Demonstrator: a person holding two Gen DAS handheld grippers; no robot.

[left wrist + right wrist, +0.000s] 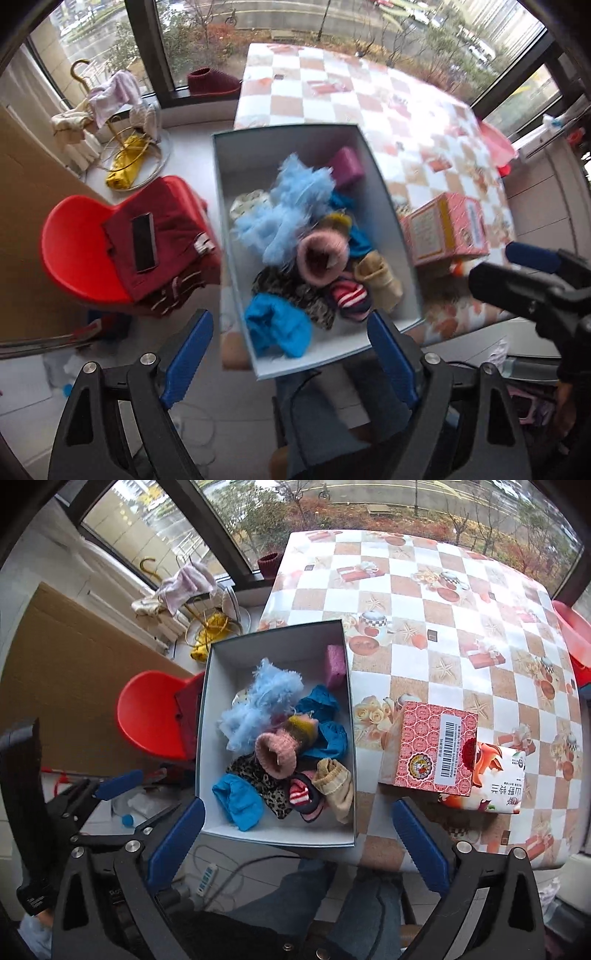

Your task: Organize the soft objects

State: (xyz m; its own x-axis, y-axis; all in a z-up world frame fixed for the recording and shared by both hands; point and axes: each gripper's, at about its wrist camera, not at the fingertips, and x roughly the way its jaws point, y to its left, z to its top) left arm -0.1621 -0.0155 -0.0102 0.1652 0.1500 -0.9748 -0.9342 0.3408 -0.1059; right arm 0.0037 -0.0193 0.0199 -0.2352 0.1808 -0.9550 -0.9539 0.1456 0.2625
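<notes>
Now both my tongs hang wide apart above the box [275, 638], gripping nothing: the left tongs [291, 345] and the right tongs [297, 843] each show two blue pads spread with only air between. One white-walled box sits at the surface's [443, 635] edge, at nine o'clock of its checked cloth. Inside it lie the soft things in a heap: one fluffy pale blue piece [258, 705] toward twelve o'clock, one pink knitted cuff [277, 755] in the middle, one mustard-yellow knit [303, 725] touching it, one leopard-print piece [255, 779] toward six, one striped red-and-white sock [299, 794], one beige sock [334, 786] at four o'clock, and one magenta block [335, 661] against the wall at one o'clock. Bright blue cloth [238, 801] shows in two places, at seven and at three o'clock; whether it is one piece I cannot tell. At three o'clock of the box stand one pink carton [432, 753] and one tissue pack [495, 775], touching. One red chair [151, 716] stands at nine o'clock.
</notes>
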